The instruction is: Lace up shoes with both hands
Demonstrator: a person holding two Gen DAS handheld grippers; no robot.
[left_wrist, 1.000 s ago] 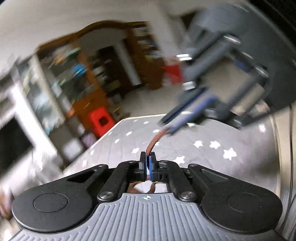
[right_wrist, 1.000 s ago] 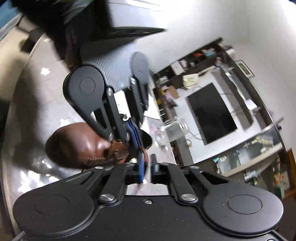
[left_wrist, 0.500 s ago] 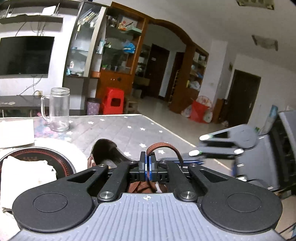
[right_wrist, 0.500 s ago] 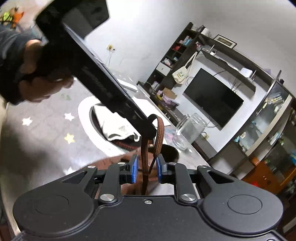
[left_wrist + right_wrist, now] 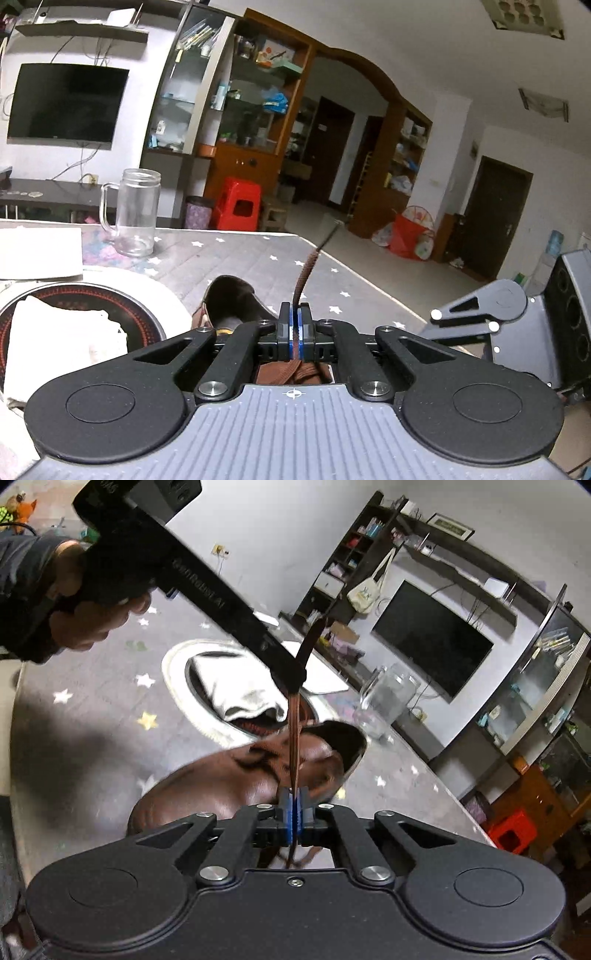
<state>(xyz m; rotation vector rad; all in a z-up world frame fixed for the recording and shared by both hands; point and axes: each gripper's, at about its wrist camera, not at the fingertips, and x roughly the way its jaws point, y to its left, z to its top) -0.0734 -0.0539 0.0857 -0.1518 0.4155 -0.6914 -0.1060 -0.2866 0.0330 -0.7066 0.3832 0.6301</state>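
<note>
Shoelace [image 5: 294, 734] pinched taut by both grippers' jaws above brown shoe [image 5: 229, 786]; left gripper [image 5: 291, 681] angled down.

Pale raised lettering runs along the black side of the left claw [image 5: 295, 681] in the right wrist view; it reads roughly "GenRobot.AI", though blur leaves some letters uncertain. Nothing else in either view is legible

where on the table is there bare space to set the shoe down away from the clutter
Bare starred tabletop lies between the glass mug and the far right edge, beyond the brown shoe. More lies left of the round plate in the right wrist view. It is crowded around the plate, white cloth and paper.
</note>
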